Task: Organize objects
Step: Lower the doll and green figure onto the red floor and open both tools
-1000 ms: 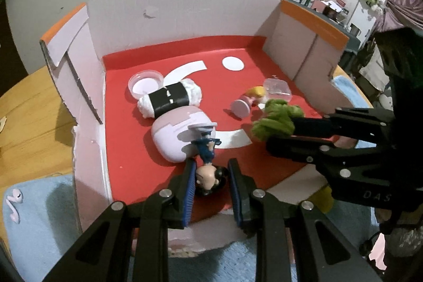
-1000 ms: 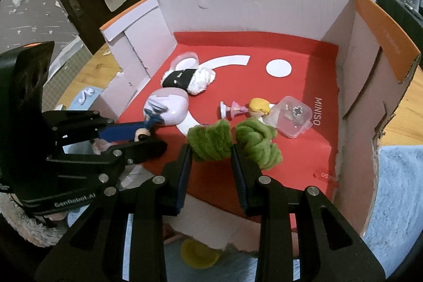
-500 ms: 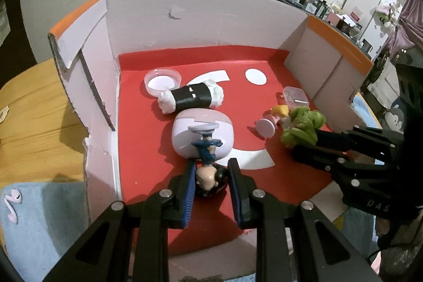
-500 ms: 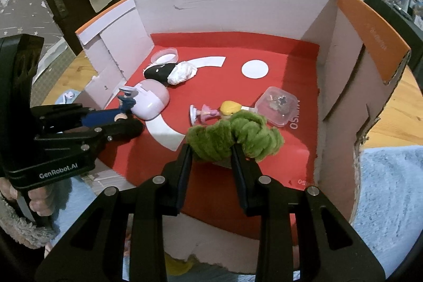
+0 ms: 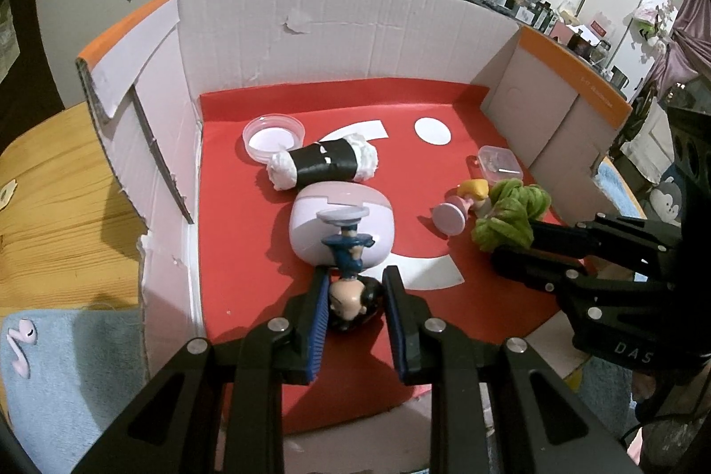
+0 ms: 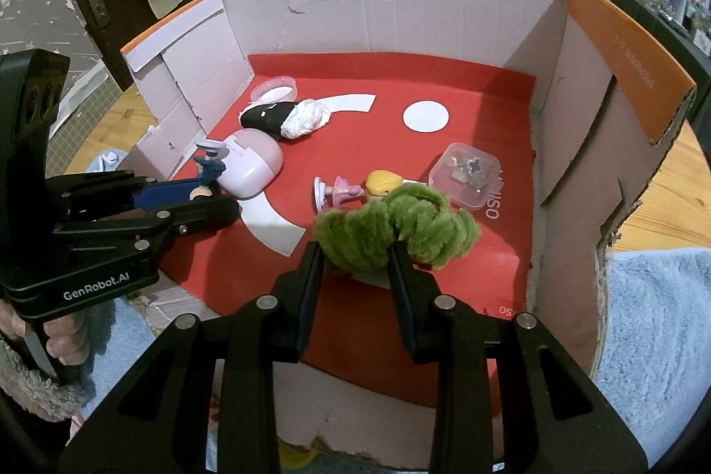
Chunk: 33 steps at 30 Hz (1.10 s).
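Note:
My left gripper (image 5: 355,292) is shut on the head of a small dark-haired figurine in blue (image 5: 351,274), held upside down with its round base up, over the red floor of a cardboard box (image 5: 337,25). The same left gripper (image 6: 222,194) shows at the left of the right wrist view. My right gripper (image 6: 353,252) is shut on a fuzzy green bundle (image 6: 395,225), which hangs just above the box floor; in the left wrist view that bundle (image 5: 511,216) sits at the right, at the right gripper's tip.
In the box lie a pink oval case (image 5: 342,216), a black-and-white plush roll (image 5: 324,163), a round clear lid (image 5: 273,134), a blonde doll (image 6: 355,187) and a clear plastic case (image 6: 466,176). Blue towels (image 6: 657,323) and an earbud (image 5: 22,340) lie outside.
Both grippers have drawn back a little from the box interior, keeping hold of the figurine and the green bundle. The views have shifted slightly; the objects on the box floor stay put.

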Each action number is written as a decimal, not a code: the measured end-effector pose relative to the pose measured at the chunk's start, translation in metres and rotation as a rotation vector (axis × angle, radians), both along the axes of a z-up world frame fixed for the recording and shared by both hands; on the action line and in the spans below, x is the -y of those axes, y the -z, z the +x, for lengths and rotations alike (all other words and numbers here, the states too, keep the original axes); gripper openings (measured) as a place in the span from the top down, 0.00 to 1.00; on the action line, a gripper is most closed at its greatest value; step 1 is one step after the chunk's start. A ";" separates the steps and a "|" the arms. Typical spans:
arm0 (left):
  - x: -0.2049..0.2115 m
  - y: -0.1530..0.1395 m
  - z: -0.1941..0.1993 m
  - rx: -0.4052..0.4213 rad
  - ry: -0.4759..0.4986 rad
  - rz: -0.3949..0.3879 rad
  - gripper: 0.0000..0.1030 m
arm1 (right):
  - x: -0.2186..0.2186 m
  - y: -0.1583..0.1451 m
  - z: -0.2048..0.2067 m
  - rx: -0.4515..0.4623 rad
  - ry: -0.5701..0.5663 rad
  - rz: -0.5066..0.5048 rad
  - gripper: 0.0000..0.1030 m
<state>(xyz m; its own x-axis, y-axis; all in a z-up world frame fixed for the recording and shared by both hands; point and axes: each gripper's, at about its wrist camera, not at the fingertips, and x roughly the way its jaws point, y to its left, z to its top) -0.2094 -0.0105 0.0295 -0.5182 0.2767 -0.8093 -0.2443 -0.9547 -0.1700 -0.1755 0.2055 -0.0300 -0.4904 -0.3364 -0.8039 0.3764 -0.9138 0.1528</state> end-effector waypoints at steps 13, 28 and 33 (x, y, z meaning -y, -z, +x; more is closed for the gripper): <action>-0.001 0.000 0.000 -0.007 -0.004 -0.002 0.76 | 0.003 0.000 0.002 -0.006 -0.016 -0.008 0.71; -0.002 -0.008 0.004 -0.038 -0.006 -0.002 0.64 | 0.005 -0.004 0.007 -0.015 -0.026 -0.007 0.70; -0.002 -0.008 0.004 -0.037 -0.007 -0.001 0.64 | 0.006 -0.004 0.009 -0.016 -0.026 -0.007 0.70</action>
